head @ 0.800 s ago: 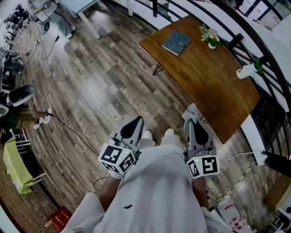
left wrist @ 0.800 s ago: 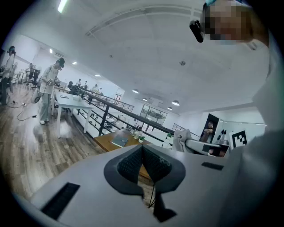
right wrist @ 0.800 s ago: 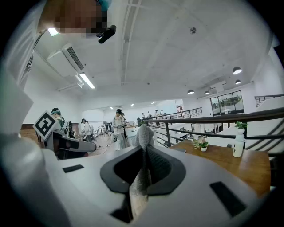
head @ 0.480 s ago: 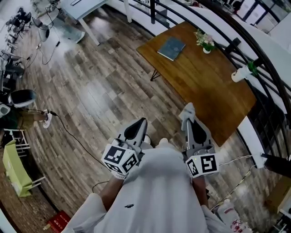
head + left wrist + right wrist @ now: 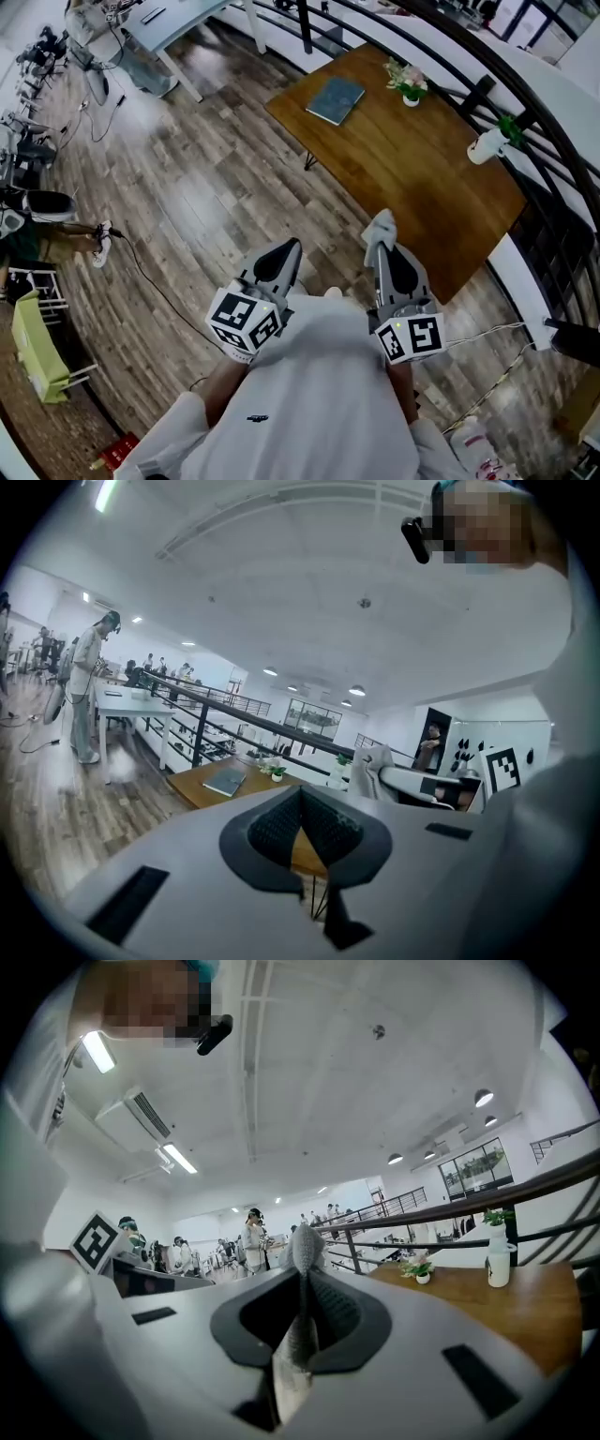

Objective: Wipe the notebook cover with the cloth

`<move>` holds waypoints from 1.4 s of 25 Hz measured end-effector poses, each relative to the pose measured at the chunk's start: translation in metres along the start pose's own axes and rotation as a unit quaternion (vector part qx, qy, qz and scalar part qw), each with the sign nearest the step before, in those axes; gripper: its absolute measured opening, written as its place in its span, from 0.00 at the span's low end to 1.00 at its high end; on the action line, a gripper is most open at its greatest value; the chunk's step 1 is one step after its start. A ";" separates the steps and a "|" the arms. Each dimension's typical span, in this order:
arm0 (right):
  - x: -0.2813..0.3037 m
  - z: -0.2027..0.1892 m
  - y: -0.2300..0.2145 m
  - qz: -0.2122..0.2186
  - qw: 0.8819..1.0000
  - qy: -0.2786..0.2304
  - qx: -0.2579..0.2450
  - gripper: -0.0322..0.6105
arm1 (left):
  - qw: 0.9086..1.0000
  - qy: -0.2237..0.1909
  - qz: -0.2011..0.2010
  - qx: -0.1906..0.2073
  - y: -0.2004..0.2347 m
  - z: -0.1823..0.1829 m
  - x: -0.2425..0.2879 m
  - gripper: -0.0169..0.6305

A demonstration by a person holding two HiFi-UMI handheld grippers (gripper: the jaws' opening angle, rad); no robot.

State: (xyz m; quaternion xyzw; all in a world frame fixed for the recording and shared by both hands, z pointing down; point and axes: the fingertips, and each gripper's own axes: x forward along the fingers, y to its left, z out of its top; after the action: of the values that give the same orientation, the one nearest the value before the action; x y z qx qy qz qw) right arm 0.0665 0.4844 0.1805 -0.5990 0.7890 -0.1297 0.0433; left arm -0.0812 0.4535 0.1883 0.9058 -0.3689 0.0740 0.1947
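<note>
Right gripper [image 5: 382, 251] pinches cloth [image 5: 379, 225] — notebook [image 5: 336, 99] (closed) well apart.

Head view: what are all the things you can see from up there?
table: one, brown wood, upper right
notebook: one, blue-grey, on the table's far corner
flower pot: one, white with pink flowers, on the table near the notebook
bottle: one, white, table's railing edge
railing: one, black, behind the table
cloth: one, pale grey, in the right gripper
left gripper: one, grey, shut, empty
right gripper: one, grey, shut on the cloth
</note>
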 end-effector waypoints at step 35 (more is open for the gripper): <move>0.280 0.037 -0.006 -0.009 0.995 0.072 -0.065 0.10 | 0.998 0.031 -0.048 -0.034 0.210 0.114 0.155 0.06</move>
State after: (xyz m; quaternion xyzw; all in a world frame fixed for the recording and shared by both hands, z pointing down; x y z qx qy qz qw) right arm 0.0021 0.2092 0.1711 -0.5967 0.7915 -0.1208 -0.0538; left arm -0.1178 0.1705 0.1898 0.9126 -0.3212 0.0803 0.2401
